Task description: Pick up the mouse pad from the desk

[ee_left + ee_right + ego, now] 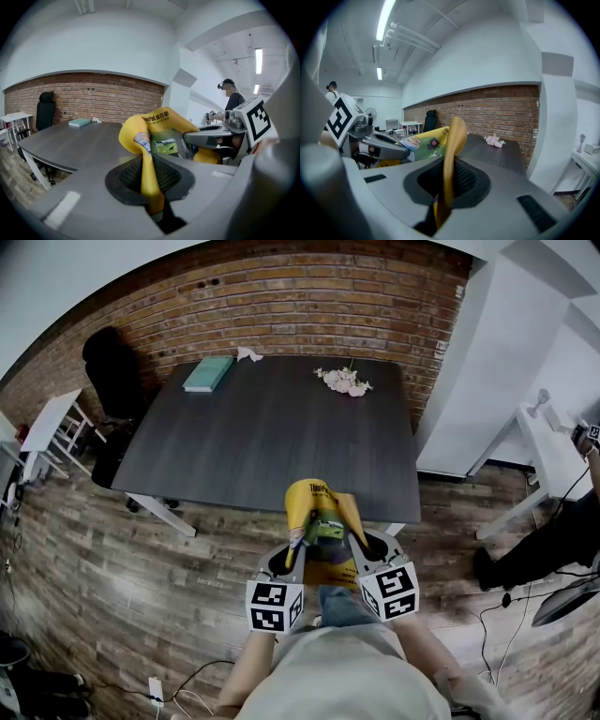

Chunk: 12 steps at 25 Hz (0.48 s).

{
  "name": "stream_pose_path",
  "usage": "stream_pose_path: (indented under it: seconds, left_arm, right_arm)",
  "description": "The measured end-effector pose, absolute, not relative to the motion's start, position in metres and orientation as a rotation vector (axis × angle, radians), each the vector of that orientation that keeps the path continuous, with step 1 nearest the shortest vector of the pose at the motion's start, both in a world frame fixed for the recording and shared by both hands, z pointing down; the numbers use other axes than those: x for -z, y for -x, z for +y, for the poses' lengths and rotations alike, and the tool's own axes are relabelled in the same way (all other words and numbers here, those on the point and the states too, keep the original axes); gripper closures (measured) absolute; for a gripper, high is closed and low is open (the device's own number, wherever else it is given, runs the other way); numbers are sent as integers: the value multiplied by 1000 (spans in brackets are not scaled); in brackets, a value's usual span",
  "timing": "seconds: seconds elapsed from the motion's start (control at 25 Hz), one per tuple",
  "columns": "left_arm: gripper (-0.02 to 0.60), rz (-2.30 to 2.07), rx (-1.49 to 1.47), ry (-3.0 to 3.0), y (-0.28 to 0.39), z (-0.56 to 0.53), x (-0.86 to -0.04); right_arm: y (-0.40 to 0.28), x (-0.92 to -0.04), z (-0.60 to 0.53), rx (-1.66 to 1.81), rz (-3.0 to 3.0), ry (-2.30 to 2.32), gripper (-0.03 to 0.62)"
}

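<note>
Mouse pad (pixel 317 501), "ThinkPad" print, in clenched left hand-held gripper (pixel 300 542) and right hand-held gripper (pixel 358 538)

Most of the desk (pixel 272 446) top lies bare: open passage across its middle and near edge. Along the desk's far edge sit a teal book (pixel 208 373), a crumpled tissue (pixel 248 354) and pink flowers (pixel 344 381); a black chair (pixel 111 371) crowds its far left corner.

Our head camera looks steeply down on the left gripper (pixel 298 542) and right gripper (pixel 361 542), the desk (pixel 244 437) just beyond them. Each gripper's camera rides close behind its jaws, facing across that desk toward the brick wall (pixel 309 296); each catches the other gripper alongside.
</note>
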<state>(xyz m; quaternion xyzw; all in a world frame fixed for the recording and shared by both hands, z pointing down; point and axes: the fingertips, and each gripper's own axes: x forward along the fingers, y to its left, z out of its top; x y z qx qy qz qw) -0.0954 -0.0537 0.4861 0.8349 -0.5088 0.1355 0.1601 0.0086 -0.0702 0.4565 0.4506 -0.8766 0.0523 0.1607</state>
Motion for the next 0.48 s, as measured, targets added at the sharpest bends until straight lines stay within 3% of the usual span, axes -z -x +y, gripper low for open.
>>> stream_pose_path:
  seconds: [0.48]
  left_arm:
    - [543, -1443, -391, -2390, 95, -67, -487]
  right_arm:
    - [-9, -459, -84, -170, -2514, -1288, 571]
